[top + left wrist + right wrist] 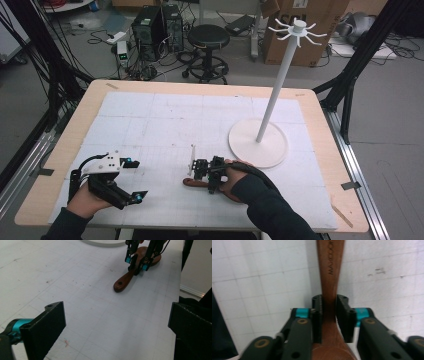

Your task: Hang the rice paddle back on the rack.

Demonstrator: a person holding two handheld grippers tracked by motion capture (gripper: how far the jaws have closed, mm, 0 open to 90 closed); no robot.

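Observation:
A dark wooden spoon lies flat on the white gridded mat, just right of the middle near the front. My right gripper comes down on it from above and is shut on the spoon's handle, one pad against each side. From the left gripper view, the right gripper pinches the spoon where the handle meets the bowl. My left gripper rests at the front left, about a hand's width from the spoon. Its jaws stand wide open around bare mat, left gripper.
A white hook stand with a round base and a tall pole rises just behind and to the right of the right gripper. The mat covers a wooden table. A stool, computers and boxes sit on the floor beyond.

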